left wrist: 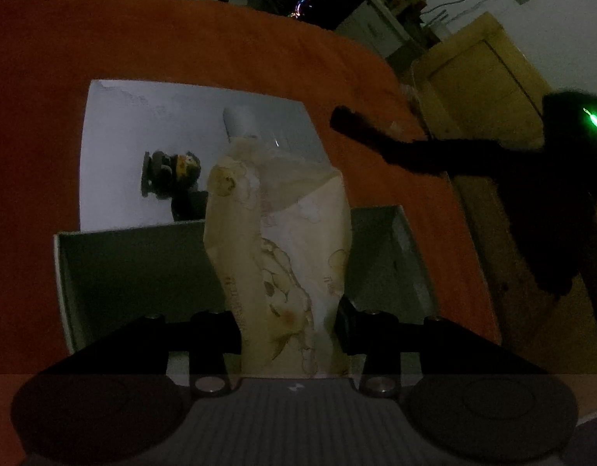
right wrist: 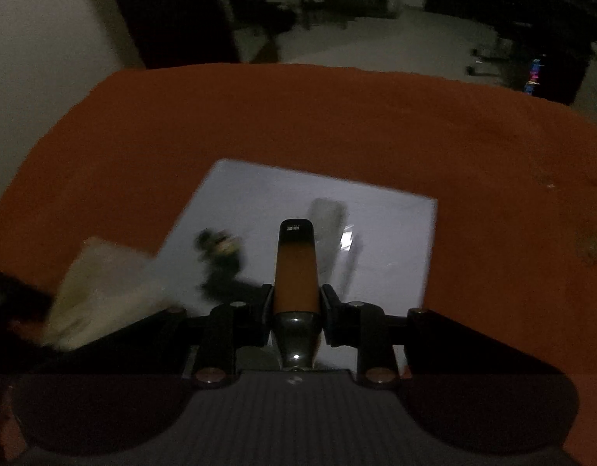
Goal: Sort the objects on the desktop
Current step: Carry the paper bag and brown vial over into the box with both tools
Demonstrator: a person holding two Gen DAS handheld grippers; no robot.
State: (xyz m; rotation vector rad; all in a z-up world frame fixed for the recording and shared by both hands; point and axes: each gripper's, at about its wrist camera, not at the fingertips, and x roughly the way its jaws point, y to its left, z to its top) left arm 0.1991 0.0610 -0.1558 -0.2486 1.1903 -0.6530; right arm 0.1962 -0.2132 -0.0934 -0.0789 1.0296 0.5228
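A: What does the left tool (left wrist: 288, 334) hold?

B: A cream printed pouch (left wrist: 283, 256), clamped between both fingers (left wrist: 215, 336). The pouch stands above an open grey box (left wrist: 143, 268), whose far wall runs behind it.

A: Where is the box?

B: On the worktop, which is covered by an orange cloth (left wrist: 182, 46). Just beyond the box lies a white sheet (left wrist: 143, 132).

A: What lies on the sheet?

B: A small dark figure (left wrist: 170, 173) near the box's far wall, and a pale cylinder (left wrist: 242, 120) beside it, partly hidden by the pouch top. In the right wrist view the same figure (right wrist: 221, 248) and cylinder (right wrist: 327, 217) appear blurred on the sheet (right wrist: 391, 233).

A: And the right tool (right wrist: 295, 303)?

B: Its fingers (right wrist: 331, 303) are closed on an amber tube (right wrist: 296, 268) with a black cap at the far end and a shiny dark end toward the camera. The tube points forward along the fingers, above the near edge of the sheet. From the left wrist view, the right tool (left wrist: 341, 120) shows as a dark silhouette above the cloth, to the right of the sheet.

A: Is the pouch visible from the right?

B: Yes, blurred, at lower left (right wrist: 104, 291), over the cloth (right wrist: 337, 116).
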